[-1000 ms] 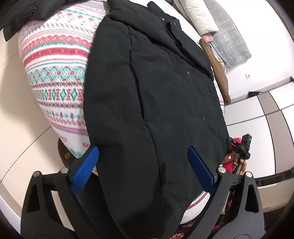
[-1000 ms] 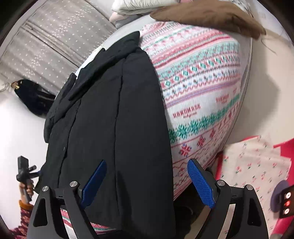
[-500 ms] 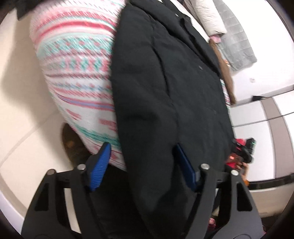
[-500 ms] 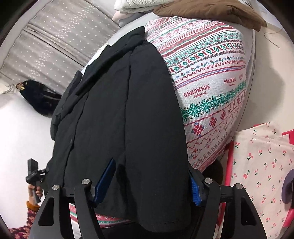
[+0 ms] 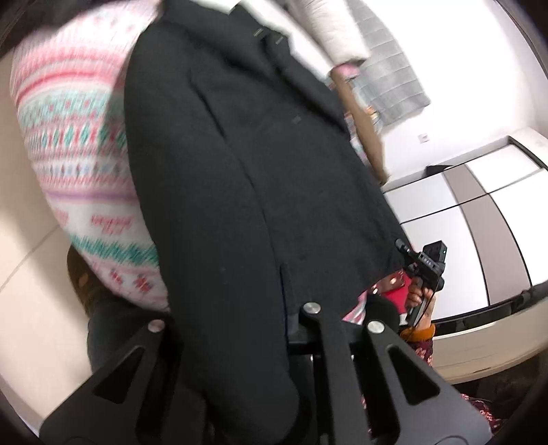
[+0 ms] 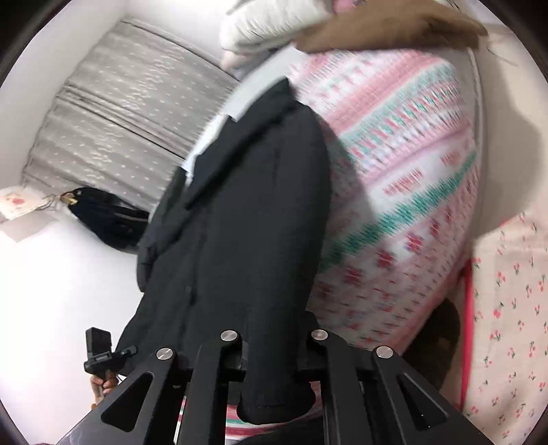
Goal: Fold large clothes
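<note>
A large black coat (image 5: 239, 164) lies lengthwise on a patterned bedspread (image 5: 72, 137), collar at the far end. My left gripper (image 5: 236, 321) is shut on the coat's near hem corner; cloth covers its fingertips. In the right wrist view the same coat (image 6: 253, 222) runs up the bed, and my right gripper (image 6: 274, 339) is shut on the other hem corner, with cloth bunched between the jaws and hanging below them. Each gripper appears at the edge of the other's view, the right gripper in the left wrist view (image 5: 424, 267) and the left gripper in the right wrist view (image 6: 102, 352).
A brown garment (image 6: 387, 30) and a cream padded one (image 6: 274, 24) lie at the bed's far end. A grey quilt (image 6: 130, 102) hangs by the wall. A dark bag (image 6: 106, 219) sits on the floor. A cherry-print cloth (image 6: 510, 308) lies at right. White cabinets (image 5: 479, 205) stand beyond.
Both grippers moved in onto the coat's hem and closed on it. The blue pads, visible and apart earlier, are now buried in black cloth.
</note>
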